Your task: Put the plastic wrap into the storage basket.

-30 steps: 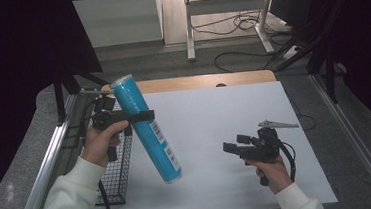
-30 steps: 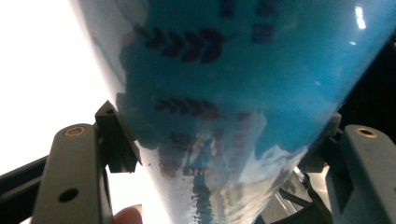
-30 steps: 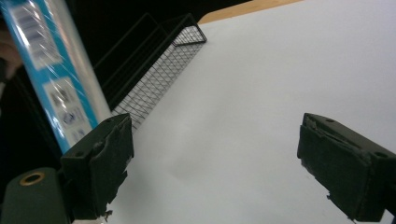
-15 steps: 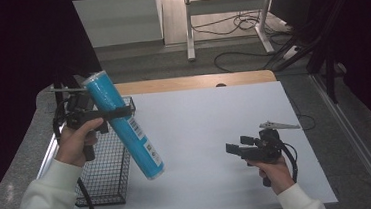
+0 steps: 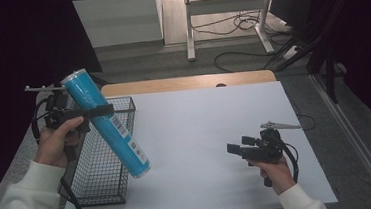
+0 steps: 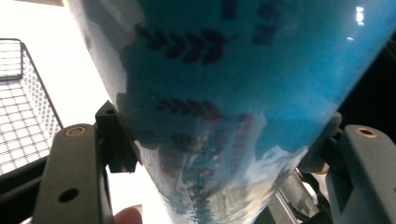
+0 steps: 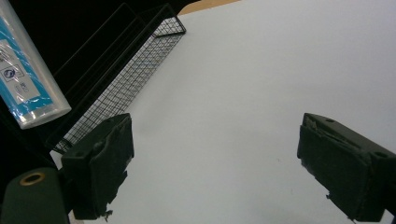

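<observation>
A long blue tube (image 5: 107, 123) with a white label hangs tilted over the black wire basket (image 5: 91, 188), its lower end toward the table's middle. My left gripper (image 5: 102, 110) is shut on the tube near its upper third. In the left gripper view the tube (image 6: 224, 93) spans the gap between both jaws. My right gripper (image 5: 237, 147) rests low over the white table top (image 5: 205, 128) at the right, open, with nothing between its jaws. The right gripper view shows the tube's lower end (image 7: 28, 88) at far left and the basket (image 7: 116, 79) beyond my open right gripper (image 7: 212, 170).
The basket stands along the table's left edge. A wooden strip (image 5: 187, 83) borders the far edge. Behind the table are a desk frame (image 5: 226, 11) and floor cables (image 5: 237, 27). A metal rail (image 5: 356, 136) runs along the right.
My left gripper has carried the tube leftward, from over the table's left part to above the wire basket. The right gripper has stayed in place.
</observation>
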### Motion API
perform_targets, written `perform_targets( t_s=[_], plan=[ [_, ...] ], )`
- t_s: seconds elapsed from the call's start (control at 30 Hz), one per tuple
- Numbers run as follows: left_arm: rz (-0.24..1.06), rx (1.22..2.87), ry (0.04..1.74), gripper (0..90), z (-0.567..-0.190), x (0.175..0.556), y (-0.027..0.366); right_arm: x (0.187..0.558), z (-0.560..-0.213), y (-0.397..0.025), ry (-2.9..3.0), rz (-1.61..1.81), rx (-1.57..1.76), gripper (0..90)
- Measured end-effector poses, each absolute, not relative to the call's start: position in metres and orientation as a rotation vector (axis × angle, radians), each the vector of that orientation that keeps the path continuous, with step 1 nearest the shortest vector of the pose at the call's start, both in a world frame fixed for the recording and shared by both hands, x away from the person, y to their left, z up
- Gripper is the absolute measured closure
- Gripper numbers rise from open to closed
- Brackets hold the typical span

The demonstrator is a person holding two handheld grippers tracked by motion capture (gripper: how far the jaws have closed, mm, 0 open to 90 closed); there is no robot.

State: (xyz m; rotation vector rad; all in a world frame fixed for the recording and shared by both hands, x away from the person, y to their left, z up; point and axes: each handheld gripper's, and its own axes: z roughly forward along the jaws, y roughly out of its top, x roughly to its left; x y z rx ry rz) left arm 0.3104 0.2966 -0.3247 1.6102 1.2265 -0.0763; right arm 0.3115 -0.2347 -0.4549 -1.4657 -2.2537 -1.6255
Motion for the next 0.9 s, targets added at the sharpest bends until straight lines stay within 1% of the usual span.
perform_targets(
  t_s=[0.2,0.47,0.9],
  plan=[
    [-0.064,1.602,1.234,31.7,-0.322,0.307,0.306,0.312,-0.455,-0.235,-2.25,-1.623,-1.472,11.1],
    [-0.041,1.601,1.269,31.7,-0.317,0.303,0.328,0.312,-0.455,-0.236,-2.245,-1.624,-1.481,11.1],
    [-0.06,1.594,1.329,31.8,-0.325,0.306,0.366,0.313,-0.456,-0.235,-2.254,-1.613,-1.481,11.1]
  ],
)
